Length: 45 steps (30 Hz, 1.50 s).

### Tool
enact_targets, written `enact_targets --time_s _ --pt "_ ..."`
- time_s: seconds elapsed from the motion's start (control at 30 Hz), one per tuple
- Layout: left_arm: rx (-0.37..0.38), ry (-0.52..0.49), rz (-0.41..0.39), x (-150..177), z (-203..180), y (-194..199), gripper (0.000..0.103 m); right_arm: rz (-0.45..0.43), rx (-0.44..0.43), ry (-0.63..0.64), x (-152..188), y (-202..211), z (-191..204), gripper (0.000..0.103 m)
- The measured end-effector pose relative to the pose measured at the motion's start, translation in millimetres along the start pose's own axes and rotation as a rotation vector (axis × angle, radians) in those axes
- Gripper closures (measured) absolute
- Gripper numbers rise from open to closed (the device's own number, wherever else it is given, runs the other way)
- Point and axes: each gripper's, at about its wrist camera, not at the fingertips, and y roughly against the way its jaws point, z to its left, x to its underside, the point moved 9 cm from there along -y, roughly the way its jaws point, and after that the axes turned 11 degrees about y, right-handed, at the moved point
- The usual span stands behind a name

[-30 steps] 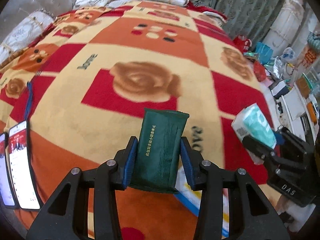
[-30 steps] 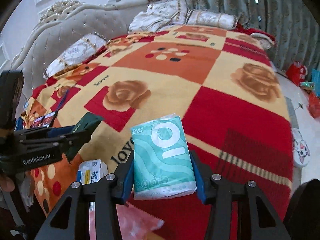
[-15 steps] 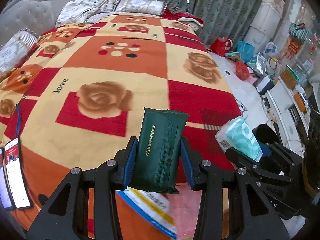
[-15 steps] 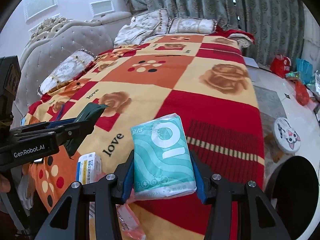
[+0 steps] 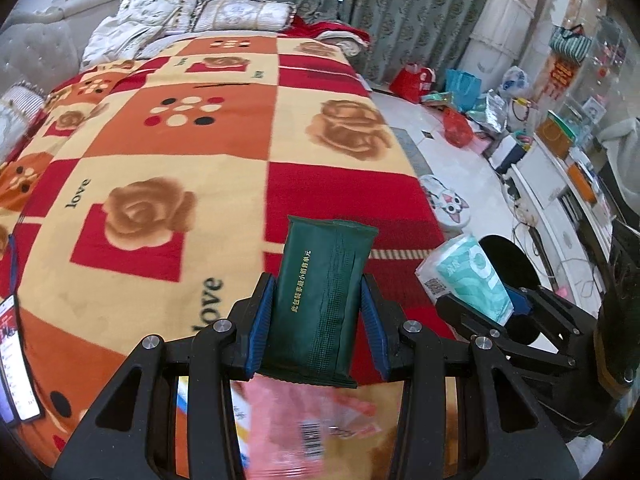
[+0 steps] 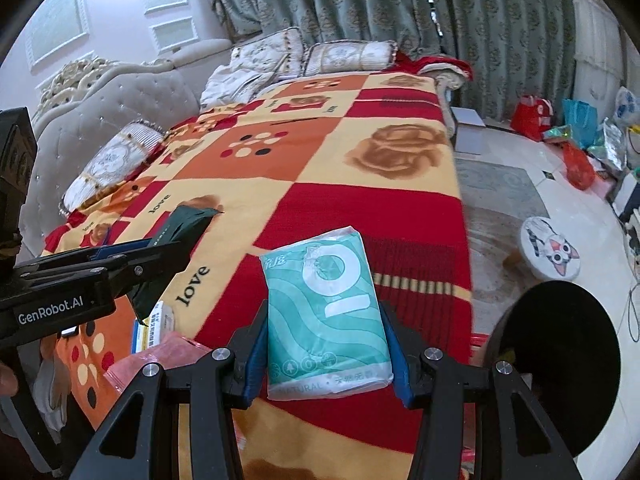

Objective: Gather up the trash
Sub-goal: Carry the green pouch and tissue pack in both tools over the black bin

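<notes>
My left gripper point(image 5: 318, 312) is shut on a dark green tissue pack point(image 5: 320, 300) with gold lettering, held above the near end of the bed. My right gripper point(image 6: 326, 344) is shut on a teal and white tissue pack point(image 6: 326, 316). In the left wrist view the teal pack point(image 5: 468, 276) and the right gripper show at the right. In the right wrist view the green pack point(image 6: 176, 236) and the left gripper show at the left. A black round bin opening point(image 6: 560, 356) sits low on the right, beside the bed's edge.
The bed has a red, orange and cream rose blanket point(image 5: 180, 152). A pink wrapper point(image 6: 160, 360) and a blue and white box point(image 6: 154, 326) lie at its near end. Two phones point(image 5: 12, 360) lie at the left. A cat-face stool point(image 6: 554, 248) and bags point(image 5: 456, 92) stand on the floor.
Both grippers have swung to the right along the bed's near end with their packs still held. The floor, the stool and the black bin have come into view.
</notes>
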Motion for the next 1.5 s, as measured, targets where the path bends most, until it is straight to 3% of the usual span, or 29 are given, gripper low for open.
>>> enact_targets --time_s 0.8,1.5 --pt "0.074 -0.141 0.036 21 -108 -17 0.063 -0.017 0.105 -0.147 40 47 -90 0.054" --pt "0.099 -0.233 0.083 39 -164 -40 0.063 -0.016 0.162 -0.252 68 66 -144 0.054"
